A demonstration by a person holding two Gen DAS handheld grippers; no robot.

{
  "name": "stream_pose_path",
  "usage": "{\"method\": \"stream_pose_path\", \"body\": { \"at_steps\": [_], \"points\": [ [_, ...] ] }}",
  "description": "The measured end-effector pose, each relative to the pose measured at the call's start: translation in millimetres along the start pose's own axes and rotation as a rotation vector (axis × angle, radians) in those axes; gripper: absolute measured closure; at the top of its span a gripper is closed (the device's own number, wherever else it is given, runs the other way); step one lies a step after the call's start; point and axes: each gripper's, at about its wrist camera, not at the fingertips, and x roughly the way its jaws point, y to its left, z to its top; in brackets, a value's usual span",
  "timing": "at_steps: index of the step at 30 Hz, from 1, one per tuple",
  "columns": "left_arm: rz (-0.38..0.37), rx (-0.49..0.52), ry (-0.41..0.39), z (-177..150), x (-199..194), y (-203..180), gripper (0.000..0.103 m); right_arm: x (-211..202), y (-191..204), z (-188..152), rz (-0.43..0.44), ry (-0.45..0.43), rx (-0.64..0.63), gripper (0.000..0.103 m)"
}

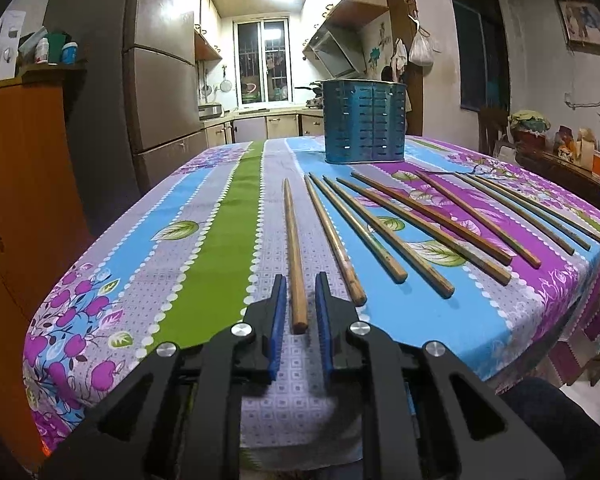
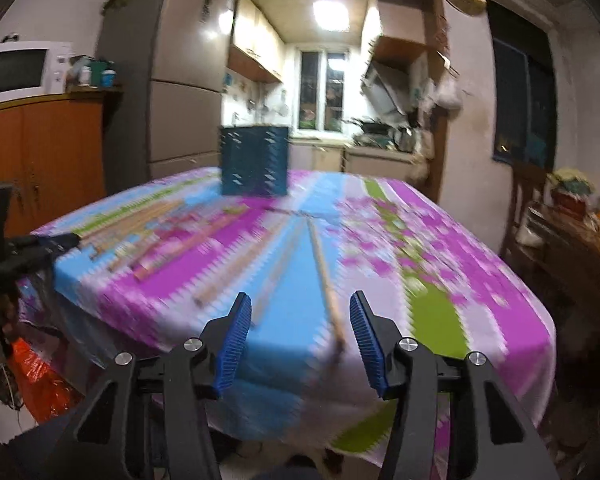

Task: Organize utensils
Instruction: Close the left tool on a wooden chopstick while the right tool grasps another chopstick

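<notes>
My left gripper (image 1: 300, 300) is closing its blue pads around the near end of a brown wooden chopstick (image 1: 295, 256), though contact is unclear. My right gripper (image 2: 296, 320) is hovering open, straddling another blurred wooden chopstick (image 2: 325, 276). A blue slotted metal holder (image 1: 365, 122) is standing well ahead.

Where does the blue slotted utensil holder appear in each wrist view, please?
Left wrist view: the blue slotted utensil holder stands at the table's far end, right of centre, beyond the chopsticks.
Right wrist view: blue slotted utensil holder, blurred, at the far end, left of centre.
Shared landmark: the barred kitchen window behind it.
</notes>
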Motion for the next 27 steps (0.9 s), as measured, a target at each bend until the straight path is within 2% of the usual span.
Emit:
{"method": "stream_pose_path", "body": {
  "at_steps": [3,8,11,16,19,23,25,26,27],
  "points": [
    [0.005,-0.002,-0.005,-0.9,-0.4,-0.7,0.090,8.9,-12.4,-7.5,0.003,0.012,0.015,0.056],
    [0.010,-0.017,-0.007,-1.8,-2.1,-1.4,0.090,25.3,-17.5,-12.3,0.041,-0.001,-0.001,0.083],
    [0.016,-0.016,-0.008,-1.7,-2.7,-1.6,0.090,27.2,-20.4,-13.3,0.048,-0.006,0.004,0.088],
    [0.016,-0.011,-0.018,-3.0,-3.8,-3.2,0.091,27.5,-23.7,-16.8,0.063,-0.019,0.016,0.087],
    [0.006,-0.024,-0.030,-5.3,-5.6,-0.6,0.089,27.4,-26.3,-18.4,0.074,-0.027,0.016,0.087],
    [0.039,-0.012,-0.050,-10.2,-8.6,-5.7,0.089,25.9,-25.9,-21.8,0.068,-0.049,0.010,0.088],
    [0.055,-0.010,-0.064,-12.3,-9.0,-9.1,0.093,25.7,-25.9,-23.9,0.066,-0.062,0.017,0.088],
    [0.063,-0.006,-0.069,-13.6,-10.3,-11.1,0.097,25.7,-26.6,-23.9,0.069,-0.064,0.026,0.095],
    [0.069,-0.007,-0.070,-12.9,-10.6,-11.7,0.097,25.2,-25.5,-23.7,0.065,-0.067,0.027,0.095]
  ]
}}
